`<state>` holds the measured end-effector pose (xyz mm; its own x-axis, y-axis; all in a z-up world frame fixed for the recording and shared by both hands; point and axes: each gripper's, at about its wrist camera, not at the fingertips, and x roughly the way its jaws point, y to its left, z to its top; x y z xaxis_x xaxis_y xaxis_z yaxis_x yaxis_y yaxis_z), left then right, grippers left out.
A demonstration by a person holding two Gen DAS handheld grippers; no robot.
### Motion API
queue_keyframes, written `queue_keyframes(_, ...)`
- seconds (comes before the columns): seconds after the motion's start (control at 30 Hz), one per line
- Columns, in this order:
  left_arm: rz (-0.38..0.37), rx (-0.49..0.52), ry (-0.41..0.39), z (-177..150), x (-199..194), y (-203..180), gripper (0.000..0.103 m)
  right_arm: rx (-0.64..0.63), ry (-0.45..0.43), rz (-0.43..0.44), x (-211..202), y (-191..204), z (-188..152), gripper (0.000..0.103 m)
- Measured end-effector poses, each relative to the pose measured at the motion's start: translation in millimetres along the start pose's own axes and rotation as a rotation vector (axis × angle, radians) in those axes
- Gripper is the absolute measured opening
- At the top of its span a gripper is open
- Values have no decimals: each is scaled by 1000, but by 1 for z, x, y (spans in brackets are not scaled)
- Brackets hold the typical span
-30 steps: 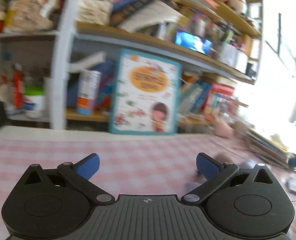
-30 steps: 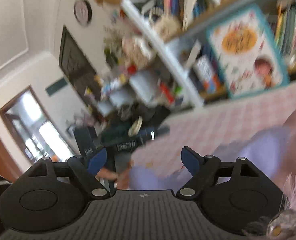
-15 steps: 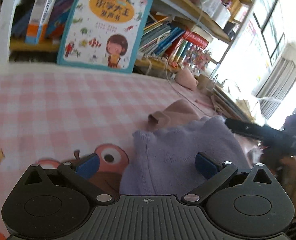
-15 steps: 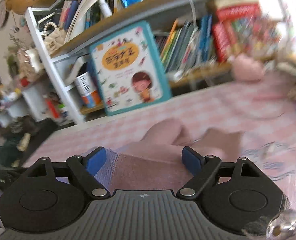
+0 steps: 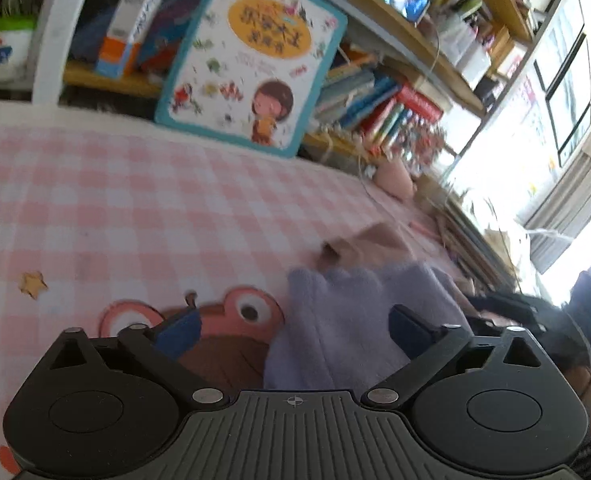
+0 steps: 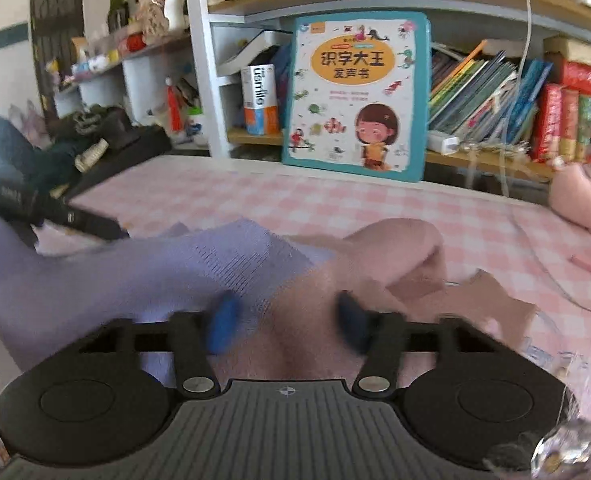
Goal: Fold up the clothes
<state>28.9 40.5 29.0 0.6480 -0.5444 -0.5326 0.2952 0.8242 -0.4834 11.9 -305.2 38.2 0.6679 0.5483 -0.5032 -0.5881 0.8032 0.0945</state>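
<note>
Lavender garment (image 5: 347, 320) lay at lower centre before my wide-open, empty left gripper (image 5: 291, 330); my right gripper (image 6: 291, 318), partly open, straddled pink cloth (image 6: 379, 256).

**2 knit garments bunched on the checked cloth**

A lavender knit garment (image 5: 359, 320) lay crumpled between and just ahead of the left gripper's (image 5: 293, 330) spread fingers. A pink garment (image 6: 391, 252) lay partly beneath it, ahead of the right gripper (image 6: 291, 322).

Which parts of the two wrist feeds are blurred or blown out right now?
Left wrist view: window blown out white, purple garment and the right gripper behind it smeared. Right wrist view: right gripper's fingertips motion-blurred over the pink garment; children's book sharp.
</note>
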Motion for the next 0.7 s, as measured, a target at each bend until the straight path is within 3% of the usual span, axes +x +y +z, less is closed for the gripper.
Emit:
queue_keyframes(0.03,8,1,-14,2,-2,0,95,5,-10,-7,-7,0,-2,15)
queue_keyframes(0.07,0,1,-23,3,-4,1,93,18,-24,-9,-16,1,-3,10)
queue_keyframes(0.23,-18,-5,-46,8,-5,5,91,43,-165,-91,-70,19,-21,9)
queue_keyframes(0.3,-25,-16,-46,10,-4,7,91,56,-203,-78,-91,29,-34,9)
queue_keyframes(0.4,-42,-20,-11,8,4,8,90,65,-175,-4,-108,38,-53,9)
queue_keyframes(0.47,-52,-6,13,5,9,5,90,41,-107,38,-108,44,-61,9)
queue_keyframes(0.5,-57,3,23,3,11,3,90,12,-73,43,-108,49,-63,11)
queue_keyframes(0.63,-63,-5,42,-3,12,5,88,16,-101,81,-114,50,-59,45)
queue_keyframes(0.7,-85,-18,81,-7,13,6,84,52,-171,97,-121,43,-50,46)
